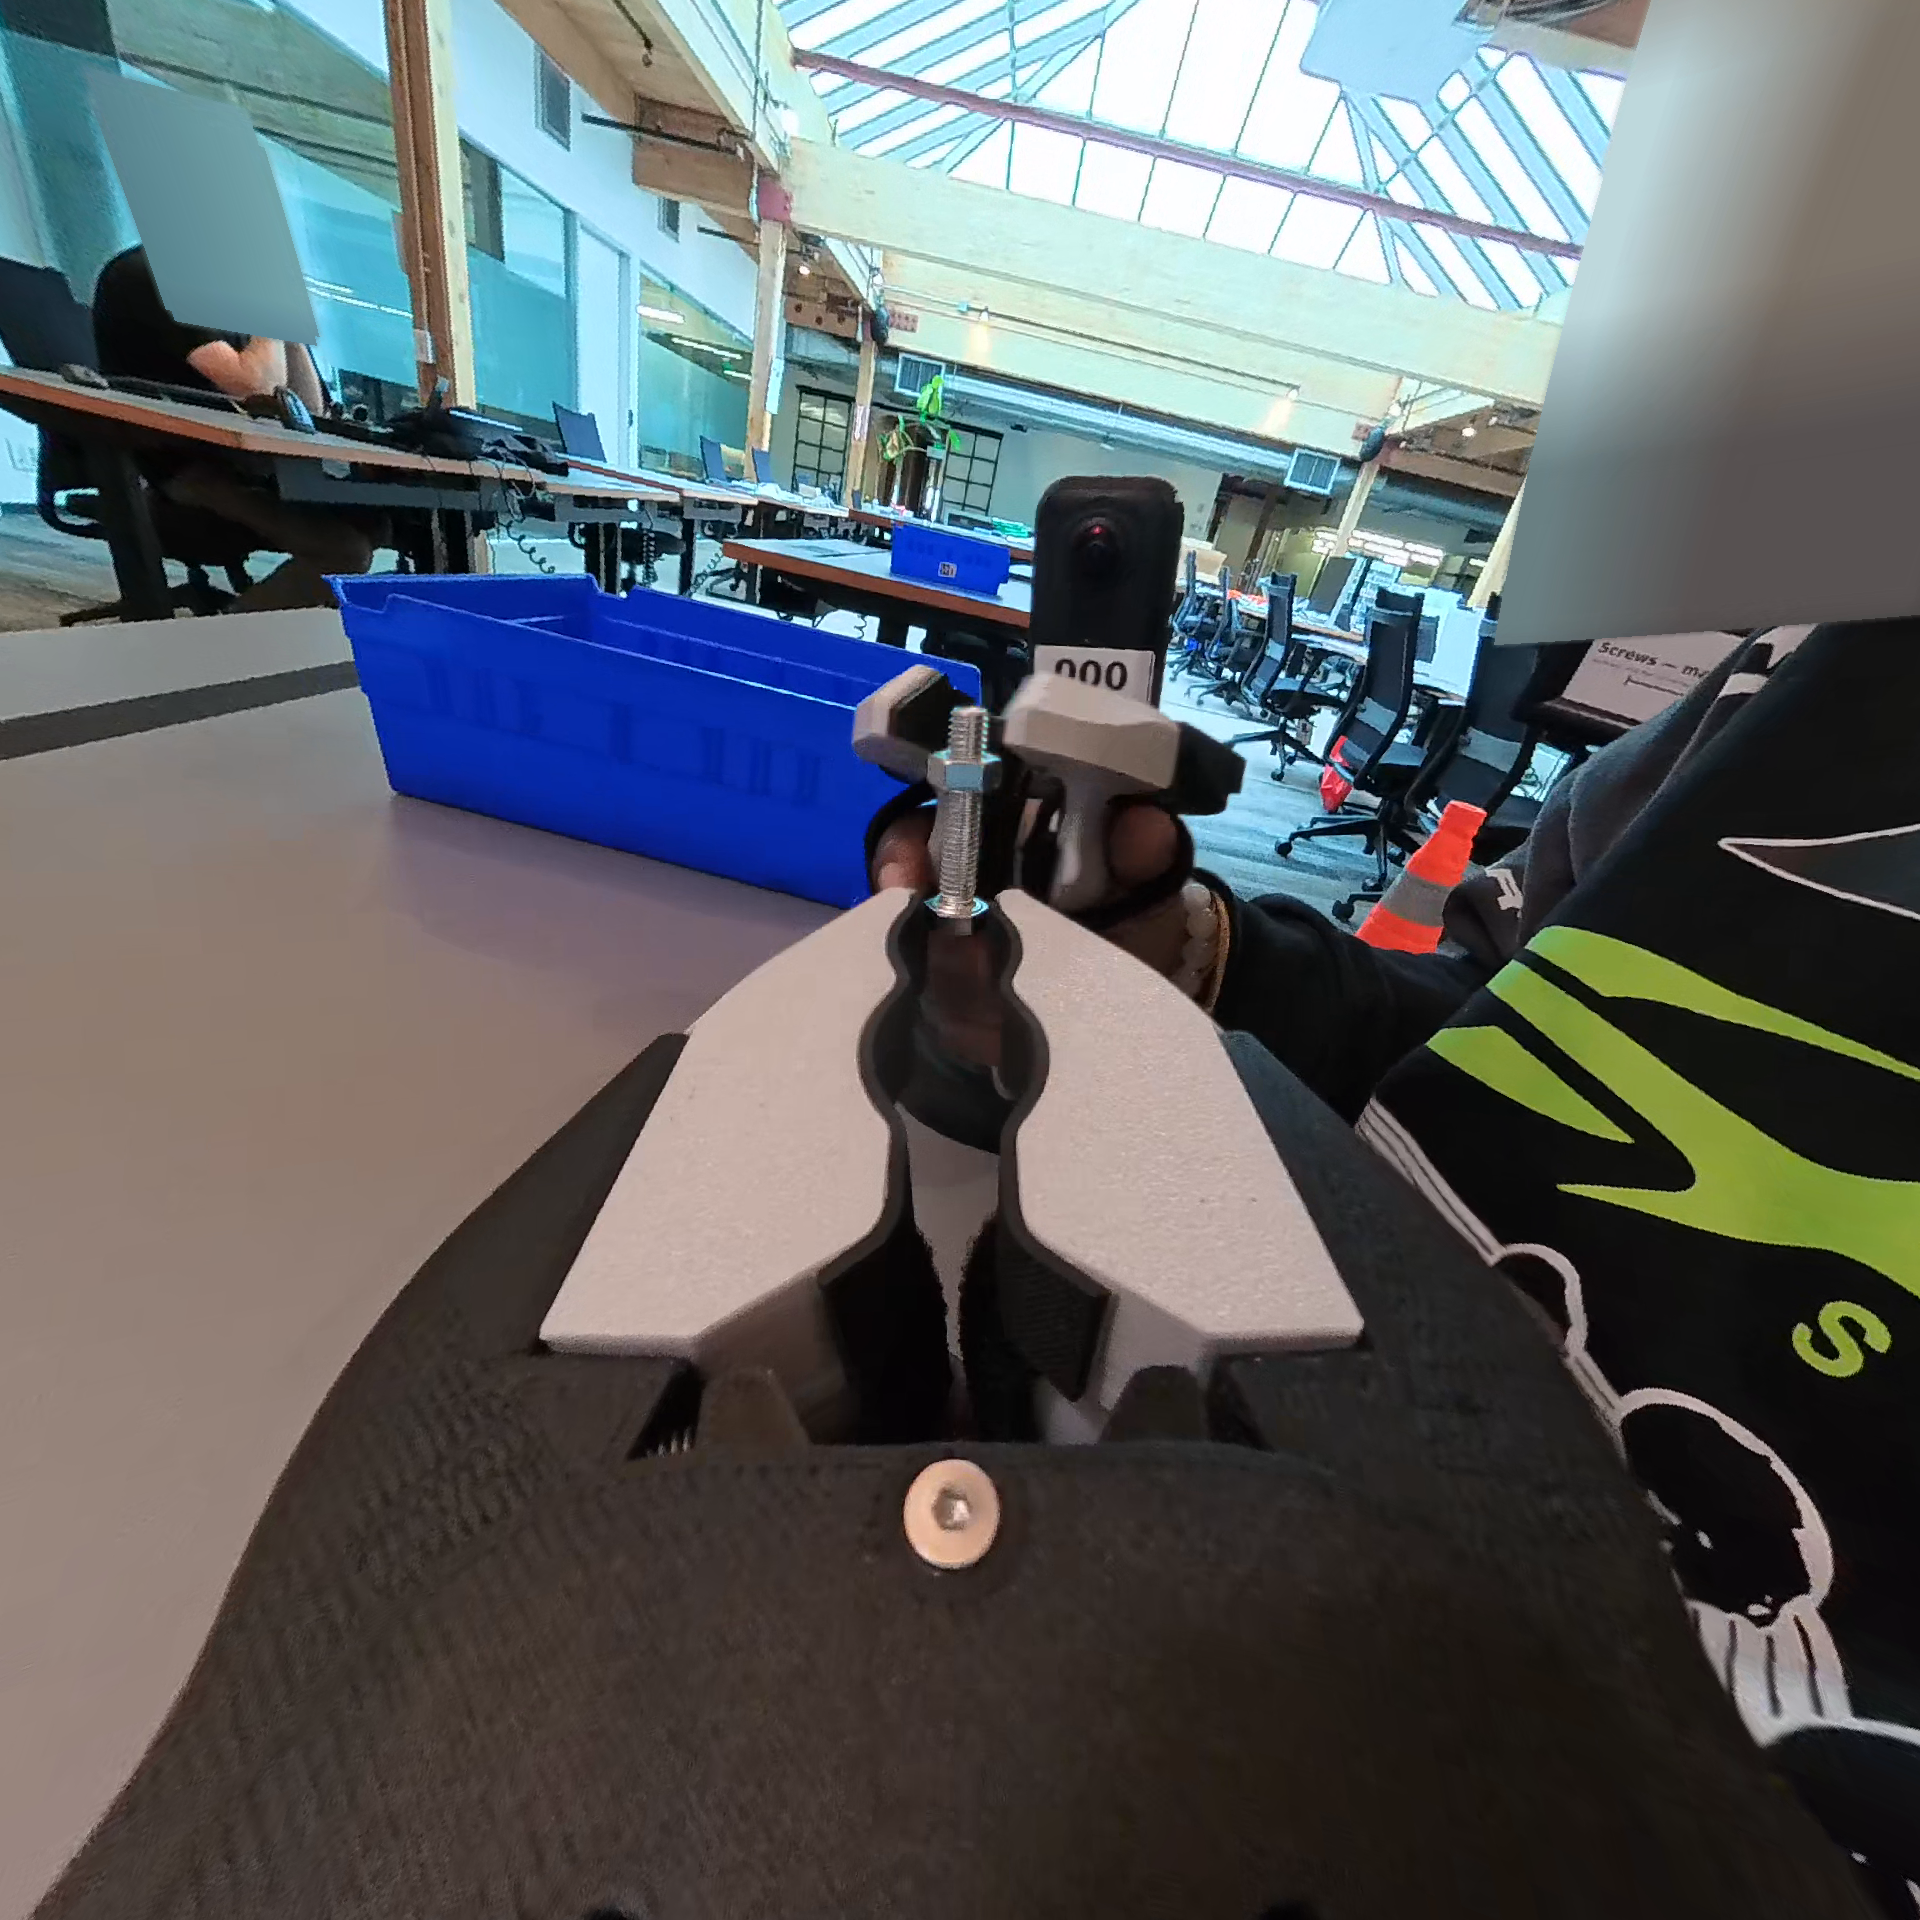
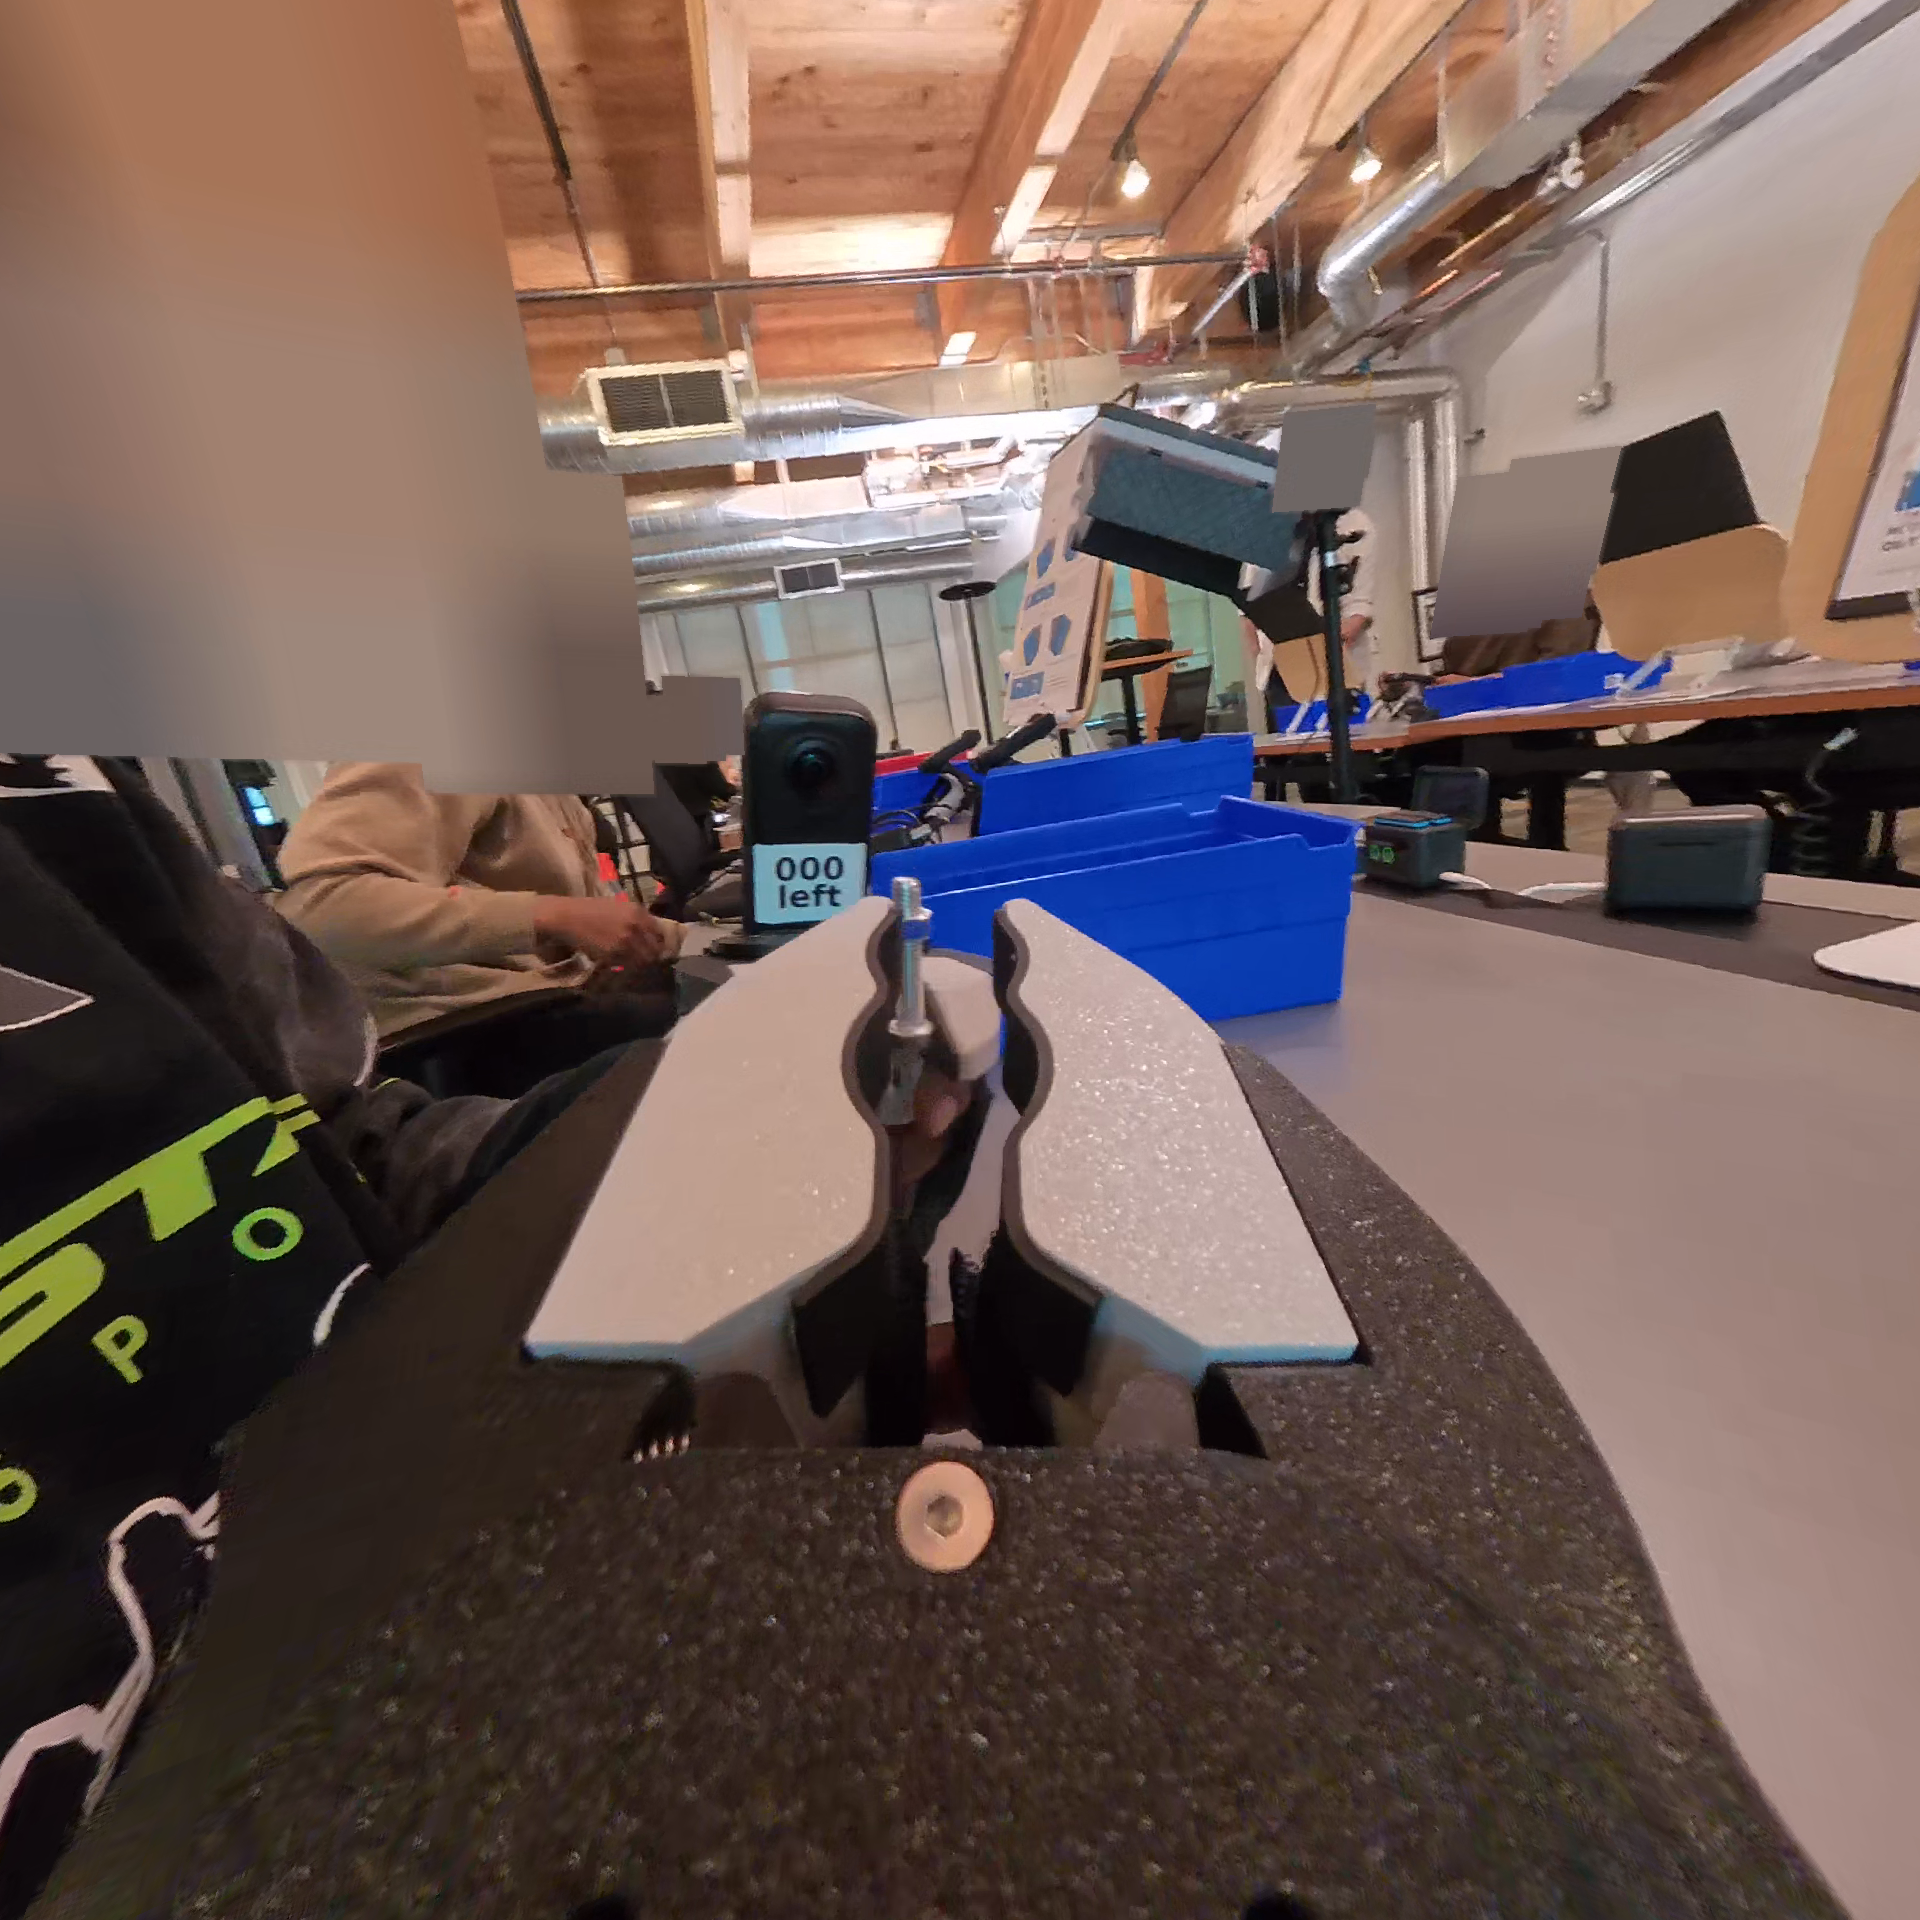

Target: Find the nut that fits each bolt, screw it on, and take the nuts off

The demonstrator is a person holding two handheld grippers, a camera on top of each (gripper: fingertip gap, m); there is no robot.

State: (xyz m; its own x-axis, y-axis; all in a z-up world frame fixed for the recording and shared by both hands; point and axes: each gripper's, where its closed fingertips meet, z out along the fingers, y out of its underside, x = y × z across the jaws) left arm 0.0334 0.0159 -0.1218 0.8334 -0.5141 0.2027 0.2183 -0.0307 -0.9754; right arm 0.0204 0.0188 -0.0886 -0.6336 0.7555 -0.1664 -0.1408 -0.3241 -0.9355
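Left gripper (image 1: 958,914) clenched on the head end of a silver threaded steel bolt (image 1: 962,821) — shank upright, raised off the grey table (image 1: 312,987). Small silver hex nut (image 1: 964,771) sits near the bolt's top. Right gripper (image 2: 943,920) surrounds the nut — jaws parted, a gap showing on one side, not pressing. Blue plastic bin (image 1: 623,717) stands on the table behind.

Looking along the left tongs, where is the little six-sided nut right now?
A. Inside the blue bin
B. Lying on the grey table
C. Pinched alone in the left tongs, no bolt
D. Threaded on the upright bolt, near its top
D: the nut sits high on the threaded bolt, which stands upright from the tips of the left tongs.
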